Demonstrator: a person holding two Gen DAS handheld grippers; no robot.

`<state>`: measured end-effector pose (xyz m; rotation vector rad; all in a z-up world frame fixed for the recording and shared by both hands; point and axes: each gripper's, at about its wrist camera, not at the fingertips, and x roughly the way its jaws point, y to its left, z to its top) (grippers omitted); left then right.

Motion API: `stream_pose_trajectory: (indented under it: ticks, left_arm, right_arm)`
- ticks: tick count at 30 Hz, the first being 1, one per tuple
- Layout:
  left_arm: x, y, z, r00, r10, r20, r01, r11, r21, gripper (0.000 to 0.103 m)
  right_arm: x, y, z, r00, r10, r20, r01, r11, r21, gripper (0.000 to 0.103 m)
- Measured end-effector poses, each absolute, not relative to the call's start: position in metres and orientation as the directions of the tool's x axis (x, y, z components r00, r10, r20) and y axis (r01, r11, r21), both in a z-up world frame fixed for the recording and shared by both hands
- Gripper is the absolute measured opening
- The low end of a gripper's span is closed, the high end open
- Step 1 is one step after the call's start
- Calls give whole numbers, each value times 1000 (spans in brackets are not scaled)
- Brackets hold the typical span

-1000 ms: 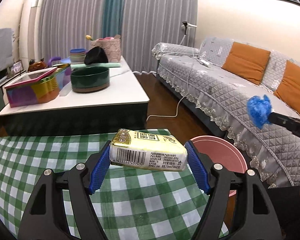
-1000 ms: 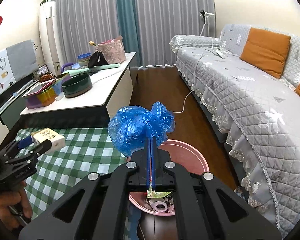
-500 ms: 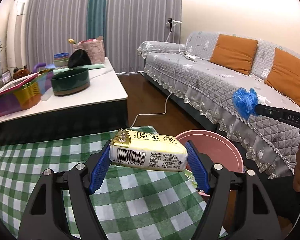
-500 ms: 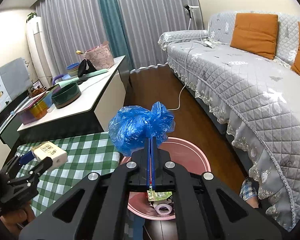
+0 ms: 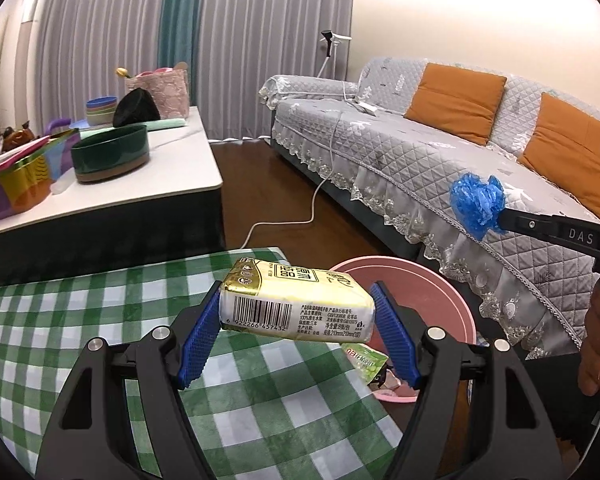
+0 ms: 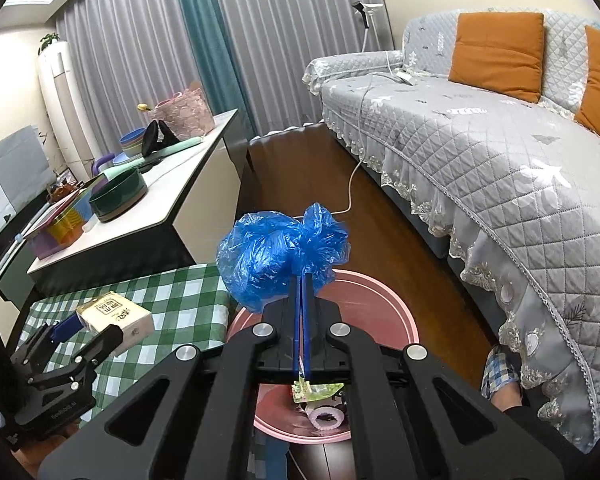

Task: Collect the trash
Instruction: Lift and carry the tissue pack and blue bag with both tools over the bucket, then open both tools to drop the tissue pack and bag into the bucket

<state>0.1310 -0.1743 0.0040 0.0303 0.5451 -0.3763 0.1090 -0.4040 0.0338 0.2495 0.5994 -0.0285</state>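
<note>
My left gripper [image 5: 296, 316] is shut on a yellow tissue pack [image 5: 296, 304] and holds it above the edge of the green checked tablecloth [image 5: 100, 320], next to the pink bin [image 5: 432, 292]. The pack also shows in the right wrist view [image 6: 116, 316]. My right gripper [image 6: 303, 280] is shut on a crumpled blue plastic bag [image 6: 280, 252] and holds it over the pink bin [image 6: 380, 304]. The bag shows in the left wrist view [image 5: 478, 204] out to the right, above the bin. Some trash [image 6: 320, 400] lies in the bin's bottom.
A grey quilted sofa [image 5: 440, 160] with orange cushions stands right of the bin. A white coffee table [image 5: 140, 188] with a green bowl [image 5: 110, 158] and boxes lies beyond the checked cloth. A white cable [image 5: 312, 204] runs across the wood floor.
Both grippers have moved toward the pink bin. The left gripper with the tissue pack has come nearer the cloth's right edge. Both holds are unchanged.
</note>
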Motion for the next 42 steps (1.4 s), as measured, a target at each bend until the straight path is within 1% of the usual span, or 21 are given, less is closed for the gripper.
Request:
stream_pose_trajectory:
  ticks: [13,24,26,27,29,30,31,33,42]
  left_arm:
    - [137,-212,-9,740,-430,-517,453,887,-89,70]
    - [152,-239,-21,701,-472,-534,501,860,-101,71]
    - [154,-244,-22,695,-475,-540,507,856,-100,71]
    - [154,-245,-22,692,-475,-543,510,855,-98,72]
    - [155,-247,-24,692,-465,-552,507,858,-87,75]
    - [155,-247,-25,695,-456,-555,499,862,-84,75]
    - [155,-245,-26,697,-453,-556,493,866,-87,76]
    - [155,-241,-26,699,-447,-558,482,871,-94,76]
    - [149,-227,-12,729,-411,-548,442,893,-82,76]
  right_arm:
    - [117,-413,22,807,27,-590,125,969,215,1]
    - [121,-419,17,798,6,-603,148,967,205,1]
    - [120,-420,17,799,9,-601,147,967,209,5]
    - [121,-420,18,800,5,-601,150,966,209,6]
    - [122,-422,17,794,9,-608,152,965,213,12]
    - [122,-422,16,793,14,-609,151,964,219,20]
    - [122,-423,17,793,13,-610,155,963,222,31]
    - [122,-423,17,794,5,-608,163,962,220,41]
    - [118,-426,21,798,-1,-603,179,956,234,41]
